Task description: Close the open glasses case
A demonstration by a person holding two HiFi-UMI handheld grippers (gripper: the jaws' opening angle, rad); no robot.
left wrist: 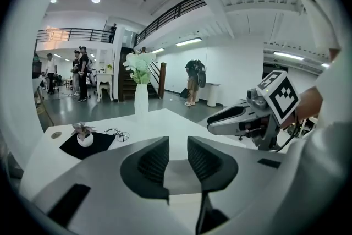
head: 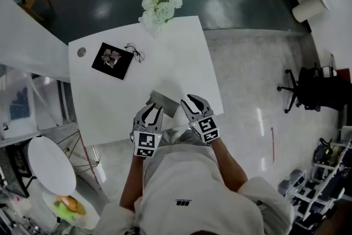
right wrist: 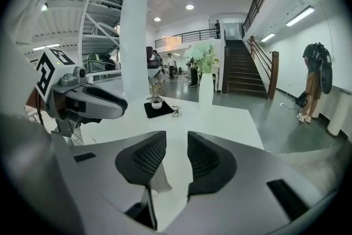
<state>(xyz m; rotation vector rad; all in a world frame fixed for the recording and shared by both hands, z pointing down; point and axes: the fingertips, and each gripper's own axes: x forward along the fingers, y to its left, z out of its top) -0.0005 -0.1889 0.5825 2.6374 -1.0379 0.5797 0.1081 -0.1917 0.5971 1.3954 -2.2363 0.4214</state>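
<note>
The grey glasses case (head: pixel 163 100) lies open near the front edge of the white table (head: pixel 110 102). My left gripper (head: pixel 154 109) hangs at the case's front left, my right gripper (head: pixel 188 100) just off its right end. In the left gripper view the left gripper (left wrist: pixel 178 154) has a narrow gap between its pads, with only the case's grey surface (left wrist: pixel 179 176) showing beyond. The right gripper (right wrist: pixel 176 154) also stands slightly apart with nothing between its pads; a grey corner of the case (right wrist: pixel 158 179) shows under them. Neither gripper touches the case, as far as I can tell.
Folded-out glasses (head: pixel 135 53) lie beside a black mat (head: pixel 101 67) holding a small potted plant (head: pixel 113 56) at the table's back left. A white vase of flowers (head: pixel 160 4) stands at the far edge. A round white side table (head: pixel 50 164) is at my left.
</note>
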